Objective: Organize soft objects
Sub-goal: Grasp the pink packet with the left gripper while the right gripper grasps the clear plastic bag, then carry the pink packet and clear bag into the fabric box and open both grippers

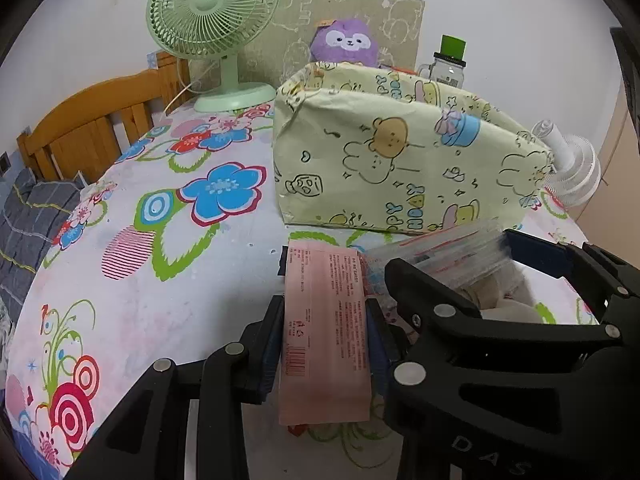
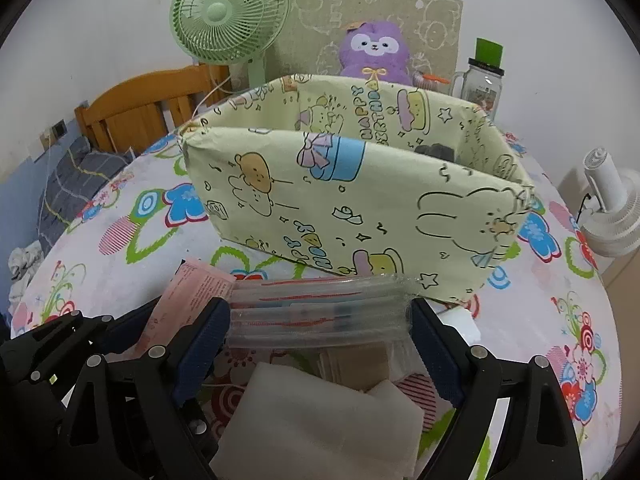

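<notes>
My left gripper is shut on a flat pink packet held above the flowered tablecloth. My right gripper is shut on a stack of clear zip bags with red seal lines, holding white cloths. It shows in the left wrist view to the right of the pink packet. The pink packet also shows in the right wrist view. A pale green fabric storage box printed with cartoon animals stands just beyond both grippers, open at the top, also in the left wrist view.
A green desk fan stands at the back left. A purple plush toy and a glass jar with a green lid stand behind the box. A white fan is at the right edge. A wooden headboard is left.
</notes>
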The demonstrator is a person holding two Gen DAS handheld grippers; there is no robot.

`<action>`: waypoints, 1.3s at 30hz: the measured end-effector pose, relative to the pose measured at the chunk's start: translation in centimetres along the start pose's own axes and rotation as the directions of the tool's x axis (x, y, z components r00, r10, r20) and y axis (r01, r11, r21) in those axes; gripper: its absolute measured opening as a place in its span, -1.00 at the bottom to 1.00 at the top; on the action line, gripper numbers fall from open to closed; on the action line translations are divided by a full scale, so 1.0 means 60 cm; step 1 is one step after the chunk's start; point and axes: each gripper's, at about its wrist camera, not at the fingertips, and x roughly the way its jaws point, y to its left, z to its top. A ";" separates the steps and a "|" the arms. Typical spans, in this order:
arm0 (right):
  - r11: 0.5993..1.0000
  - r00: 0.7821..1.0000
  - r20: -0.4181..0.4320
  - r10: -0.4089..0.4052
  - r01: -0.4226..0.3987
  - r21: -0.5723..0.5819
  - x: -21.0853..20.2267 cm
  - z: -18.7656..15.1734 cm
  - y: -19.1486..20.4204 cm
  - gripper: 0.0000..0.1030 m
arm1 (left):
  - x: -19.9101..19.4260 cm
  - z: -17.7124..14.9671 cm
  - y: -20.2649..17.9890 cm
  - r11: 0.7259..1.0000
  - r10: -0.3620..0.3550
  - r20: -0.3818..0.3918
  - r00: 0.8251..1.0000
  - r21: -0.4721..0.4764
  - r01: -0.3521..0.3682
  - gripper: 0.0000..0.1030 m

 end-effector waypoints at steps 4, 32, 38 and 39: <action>1.000 1.000 0.020 -0.003 0.003 0.005 -0.020 -0.002 -0.002 0.76 | -0.014 0.000 -0.008 1.000 -0.002 0.016 1.000 0.005 0.002 -0.24; 0.999 0.987 0.161 -0.026 0.020 0.039 -0.166 0.003 -0.035 0.76 | -0.132 0.023 -0.067 0.998 -0.008 0.146 0.989 0.065 -0.002 -0.24; 0.999 0.982 0.189 -0.026 0.018 0.042 -0.191 0.016 -0.036 0.76 | -0.156 0.037 -0.073 0.997 -0.005 0.175 0.985 0.078 -0.008 -0.24; 0.999 0.980 0.195 -0.026 0.019 0.042 -0.196 0.019 -0.036 0.76 | -0.158 0.040 -0.073 0.997 -0.005 0.179 0.984 0.080 -0.009 -0.24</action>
